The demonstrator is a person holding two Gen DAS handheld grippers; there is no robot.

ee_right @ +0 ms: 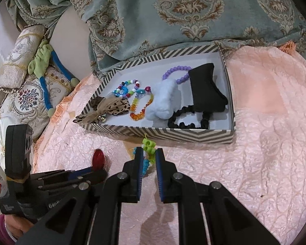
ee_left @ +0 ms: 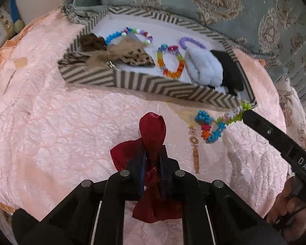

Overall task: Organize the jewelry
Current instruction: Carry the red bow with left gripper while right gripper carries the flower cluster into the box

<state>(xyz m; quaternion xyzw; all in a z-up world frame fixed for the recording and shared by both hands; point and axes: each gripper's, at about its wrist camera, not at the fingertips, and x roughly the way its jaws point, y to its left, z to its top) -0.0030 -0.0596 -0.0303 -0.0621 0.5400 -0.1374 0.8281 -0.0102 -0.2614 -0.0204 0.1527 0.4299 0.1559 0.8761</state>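
My left gripper (ee_left: pixel 153 155) is shut on a dark red hair bow (ee_left: pixel 152 130), held just above the pink bedspread in front of the chevron box (ee_left: pixel 132 81). My right gripper (ee_right: pixel 149 153) is shut on a colourful coiled bracelet (ee_left: pixel 212 126), gripping its green end (ee_right: pixel 149 146), which hangs lifted near the box's front right corner. The box (ee_right: pixel 161 133) holds several bead bracelets, a leopard-print bow (ee_right: pixel 112 106), a pale blue fluffy piece (ee_right: pixel 163 100) and a black pad (ee_right: pixel 206 89). A gold tassel earring (ee_left: pixel 194 151) lies on the bedspread between the grippers.
The pink quilted bedspread (ee_right: pixel 265 143) covers the surface. A teal patterned curtain (ee_right: pixel 193 10) hangs behind the box. Cushions and a green-and-blue fabric item (ee_right: pixel 42 61) lie at the left. The left gripper also shows in the right wrist view (ee_right: pixel 98 163).
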